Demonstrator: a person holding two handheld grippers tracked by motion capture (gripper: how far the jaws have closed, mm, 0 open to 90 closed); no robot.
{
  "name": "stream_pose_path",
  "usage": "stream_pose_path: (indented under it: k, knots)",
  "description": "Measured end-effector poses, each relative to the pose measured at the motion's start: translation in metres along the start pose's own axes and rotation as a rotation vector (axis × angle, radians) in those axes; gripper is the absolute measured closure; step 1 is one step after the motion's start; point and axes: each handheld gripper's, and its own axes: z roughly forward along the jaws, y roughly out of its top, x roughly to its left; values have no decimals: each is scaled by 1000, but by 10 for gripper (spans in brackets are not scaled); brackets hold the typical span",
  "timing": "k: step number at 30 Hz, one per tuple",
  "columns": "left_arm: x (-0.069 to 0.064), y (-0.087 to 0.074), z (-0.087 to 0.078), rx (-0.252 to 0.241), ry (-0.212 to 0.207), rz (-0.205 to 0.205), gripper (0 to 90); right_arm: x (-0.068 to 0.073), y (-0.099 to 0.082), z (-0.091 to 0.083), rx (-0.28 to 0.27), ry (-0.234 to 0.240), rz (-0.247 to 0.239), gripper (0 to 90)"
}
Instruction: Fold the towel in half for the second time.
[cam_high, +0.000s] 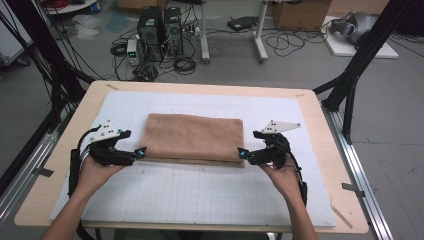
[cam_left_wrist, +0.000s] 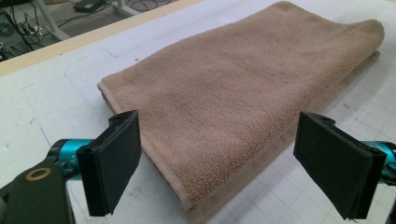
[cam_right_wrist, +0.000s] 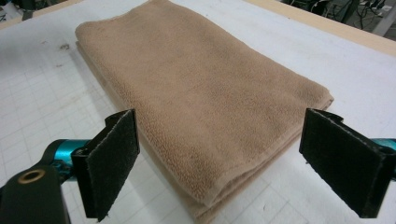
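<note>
High view: a folded tan towel (cam_high: 192, 138) lies mid-worktop (cam_high: 310, 107) on a white gridded mat (cam_high: 200, 195), long axis running left to right, with the left gripper (cam_high: 141, 152) and right gripper (cam_high: 241, 153) at its near corners.

Left gripper view: jaws spread wide, nothing between the pads (cam_left_wrist: 116, 158); the towel's near corner points at the camera.

Right gripper view: jaws likewise apart and empty before the stacked corner. A clean lift likely calls for pinching every layer at both corners together.
</note>
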Motion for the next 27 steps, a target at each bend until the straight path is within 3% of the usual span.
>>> stream_pose_path:
  k: [27]
  knots:
    - [-13, -27, -16, -12, -2, -6, 159, 13, -30, -21, -14, -4, 5, 112]
